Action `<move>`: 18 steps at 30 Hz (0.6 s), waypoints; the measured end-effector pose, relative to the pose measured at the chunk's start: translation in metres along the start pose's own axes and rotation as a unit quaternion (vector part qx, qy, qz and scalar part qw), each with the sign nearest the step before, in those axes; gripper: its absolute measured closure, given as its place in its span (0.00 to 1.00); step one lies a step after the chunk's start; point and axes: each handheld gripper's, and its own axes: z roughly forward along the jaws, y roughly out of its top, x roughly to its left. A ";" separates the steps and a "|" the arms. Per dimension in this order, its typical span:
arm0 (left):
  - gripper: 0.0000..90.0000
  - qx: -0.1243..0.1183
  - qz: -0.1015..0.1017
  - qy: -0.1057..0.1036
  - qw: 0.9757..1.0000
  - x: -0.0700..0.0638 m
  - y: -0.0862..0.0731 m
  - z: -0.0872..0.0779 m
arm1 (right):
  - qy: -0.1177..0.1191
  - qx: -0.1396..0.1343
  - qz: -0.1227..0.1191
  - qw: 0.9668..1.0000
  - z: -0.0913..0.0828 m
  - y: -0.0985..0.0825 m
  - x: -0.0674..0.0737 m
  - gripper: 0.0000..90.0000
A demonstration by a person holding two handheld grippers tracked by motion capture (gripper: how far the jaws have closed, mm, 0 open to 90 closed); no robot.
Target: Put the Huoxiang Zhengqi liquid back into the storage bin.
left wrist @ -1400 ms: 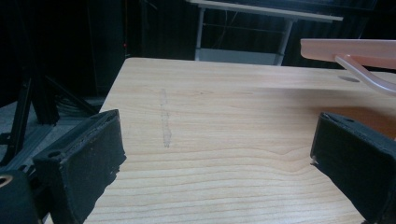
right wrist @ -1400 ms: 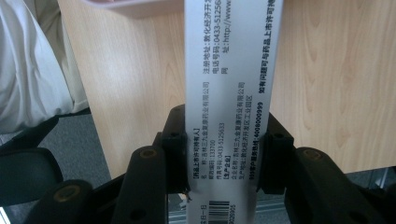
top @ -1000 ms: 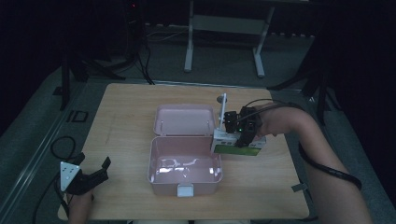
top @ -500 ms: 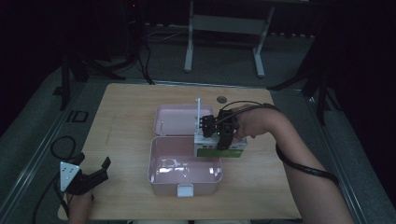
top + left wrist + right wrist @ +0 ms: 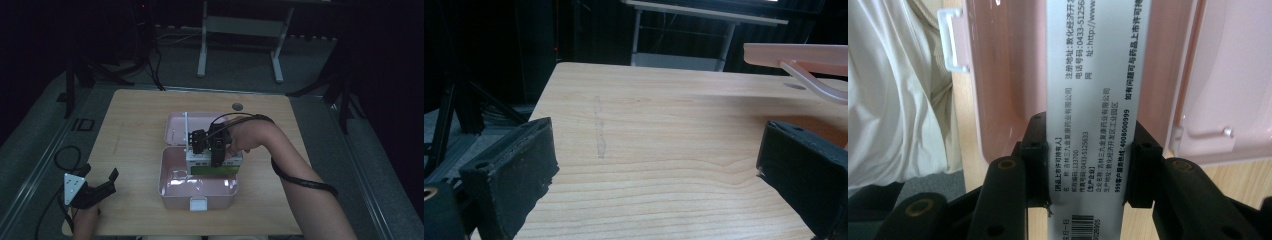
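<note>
The right gripper [image 5: 206,148] clamps a white printed carton [image 5: 1093,115] above the open pink box [image 5: 196,187]; the left gripper [image 5: 102,186] rests spread on the wooden table [image 5: 135,130] beside it; dark room.

The right gripper [image 5: 206,146] has carried its carton [image 5: 214,162] leftward — over the pink box [image 5: 197,187].

wooden table [image 5: 135,130] | metal stand [image 5: 240,25] behind | grey floor [image 5: 45,120]

Carton [image 5: 214,164] over box [image 5: 197,186] — lid [image 5: 175,127] behind
</note>
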 end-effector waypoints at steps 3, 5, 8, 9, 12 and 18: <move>0.03 0.000 -0.001 -0.001 1.000 0.000 0.000 0.000 | 0.004 0.003 -0.006 1.000 0.004 0.006 0.001 0.69; 0.03 0.001 0.000 0.000 1.000 0.000 0.000 0.000 | 0.004 0.006 -0.007 1.000 0.006 0.009 0.003 0.69; 0.03 0.001 0.000 0.000 1.000 0.000 0.000 0.000 | 0.005 0.003 -0.011 1.000 0.007 0.012 0.006 0.69; 0.03 0.001 0.000 0.000 1.000 0.000 0.000 0.000 | 0.005 0.003 -0.011 1.000 0.007 0.012 0.006 0.69; 0.03 0.001 0.001 0.001 1.000 0.000 0.000 0.000 | 0.008 0.000 -0.014 1.000 0.010 0.016 0.008 0.69; 0.03 0.002 0.001 0.001 1.000 0.000 0.000 0.000 | 0.014 -0.002 -0.013 1.000 0.019 0.022 0.010 0.69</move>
